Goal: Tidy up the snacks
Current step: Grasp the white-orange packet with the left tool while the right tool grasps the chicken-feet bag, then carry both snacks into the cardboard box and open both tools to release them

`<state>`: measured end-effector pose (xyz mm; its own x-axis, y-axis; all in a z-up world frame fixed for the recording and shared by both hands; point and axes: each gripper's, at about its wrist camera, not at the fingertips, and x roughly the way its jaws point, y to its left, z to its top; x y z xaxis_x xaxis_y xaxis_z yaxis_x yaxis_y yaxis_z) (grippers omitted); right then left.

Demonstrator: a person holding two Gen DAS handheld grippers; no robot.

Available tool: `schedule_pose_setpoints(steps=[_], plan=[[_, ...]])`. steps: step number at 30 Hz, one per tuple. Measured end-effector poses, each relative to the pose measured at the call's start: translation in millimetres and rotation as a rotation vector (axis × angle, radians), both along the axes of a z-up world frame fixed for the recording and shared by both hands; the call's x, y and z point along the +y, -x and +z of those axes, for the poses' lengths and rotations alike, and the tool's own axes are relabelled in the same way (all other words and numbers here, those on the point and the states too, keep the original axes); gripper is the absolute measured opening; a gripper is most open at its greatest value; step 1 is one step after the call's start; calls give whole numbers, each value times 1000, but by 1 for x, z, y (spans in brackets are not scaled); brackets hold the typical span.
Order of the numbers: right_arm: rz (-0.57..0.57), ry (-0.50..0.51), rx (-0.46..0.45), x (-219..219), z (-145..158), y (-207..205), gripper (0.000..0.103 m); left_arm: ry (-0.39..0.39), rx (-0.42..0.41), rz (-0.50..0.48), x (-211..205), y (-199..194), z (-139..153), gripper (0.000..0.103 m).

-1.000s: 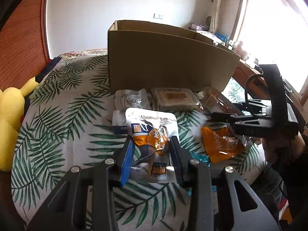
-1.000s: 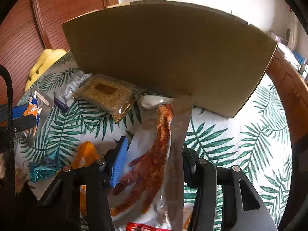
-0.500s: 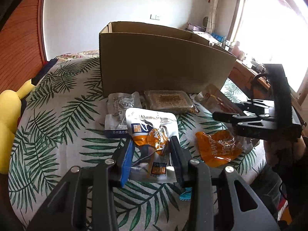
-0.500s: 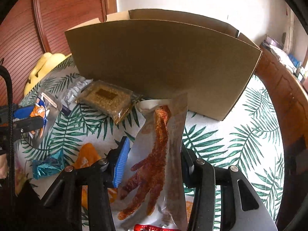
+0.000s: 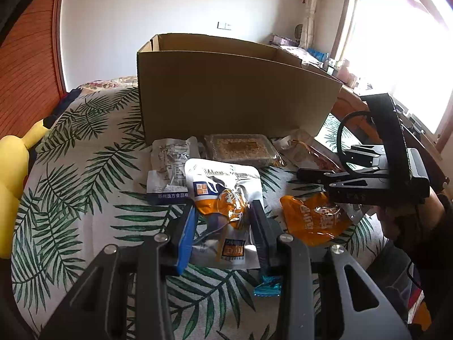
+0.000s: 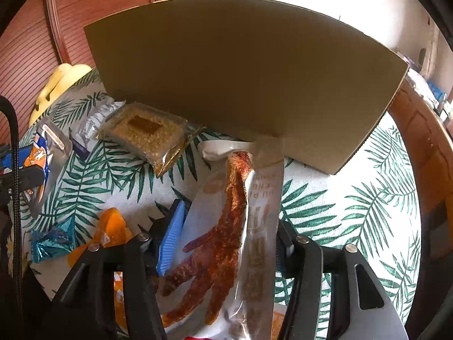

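My left gripper (image 5: pixel 223 215) is shut on a silver and orange pouch (image 5: pixel 223 187), held just above the leaf-print bedcover (image 5: pixel 85 187). An open cardboard box (image 5: pixel 235 99) stands behind the snacks. In the right wrist view a clear packet with a red-brown chicken foot (image 6: pixel 235 212) lies between the fingers of my right gripper (image 6: pixel 229 238). Its jaws are opening, and a thin gap shows beside the blue pad (image 6: pixel 172 235). The packet's far end touches the cloth at the foot of the box (image 6: pixel 240 70). The right gripper (image 5: pixel 300 174) also shows side-on in the left wrist view.
On the cover lie a brown cracker pack (image 5: pixel 240 150), a grey-white packet (image 5: pixel 170 164), an orange packet (image 5: pixel 311 221) and a teal candy (image 5: pixel 267 286). A yellow plush toy (image 5: pixel 14 175) sits at the left edge. Wooden furniture (image 6: pixel 424 147) borders the right.
The right gripper's jaws have spread wider around the chicken-foot packet, whose far end now rests by the box. The left gripper keeps still with its pouch.
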<state>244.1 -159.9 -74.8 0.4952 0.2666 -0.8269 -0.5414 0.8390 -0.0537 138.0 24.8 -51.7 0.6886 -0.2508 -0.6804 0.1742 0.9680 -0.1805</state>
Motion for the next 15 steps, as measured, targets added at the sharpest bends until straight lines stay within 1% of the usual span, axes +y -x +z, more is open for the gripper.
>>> schedule_pose_setpoints(steps=[3,4,5,6,9,15], plan=[[3,4,4,1,0,-1,57,1,-2,-2,0,0,1,36],[3,5,1,2,0,-1,55,2,-4,-2,0,1,1,36],[10,-1,0,1,1,0,48,2,-4,-2,0,1,1,36],[17,-5,-1,1,2,2,46,2,-6,-2,1,0,2,36],[19,9,-34,4,4,7,45,3,-12,-2,1,0,4,36],[21,-32,-69,-1,20,20,45,6,-30,-13,-3,-2,12,36]])
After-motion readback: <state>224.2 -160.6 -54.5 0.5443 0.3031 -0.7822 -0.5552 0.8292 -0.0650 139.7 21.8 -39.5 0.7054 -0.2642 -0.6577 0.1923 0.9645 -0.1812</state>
